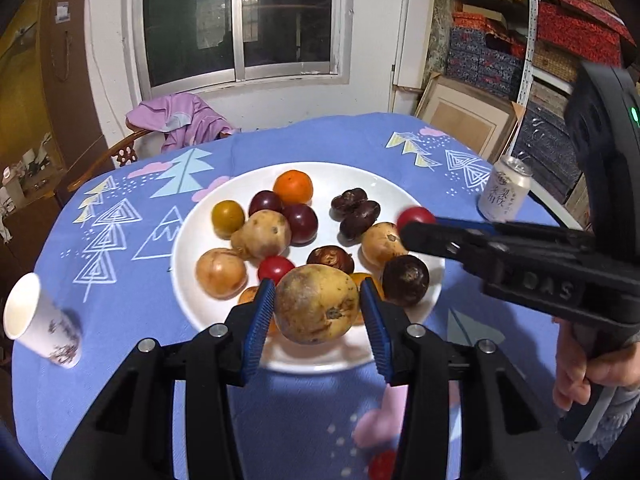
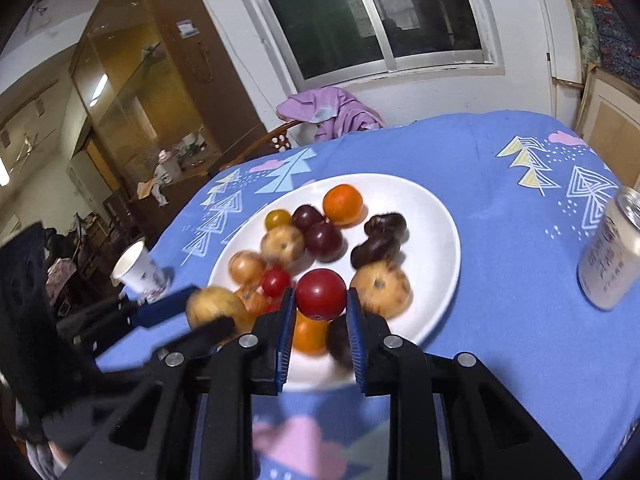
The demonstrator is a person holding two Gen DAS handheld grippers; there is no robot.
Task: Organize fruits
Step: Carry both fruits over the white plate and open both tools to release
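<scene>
One white plate on the blue tablecloth carries the fruit: one orange mandarin, two dark plums, two small red tomatoes. The left gripper clamps a large speckled yellow-brown passion fruit over the plate's near rim. The right gripper pinches a glossy red tomato above the plate's near side. A paper cup lies tipped left; a can stands right, with bare cloth between.

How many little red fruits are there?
2. One red fruit is pinched in the right gripper above the plate; the other lies on the plate among other fruit. A blurry red spot by the table's near edge may be a third.
</scene>
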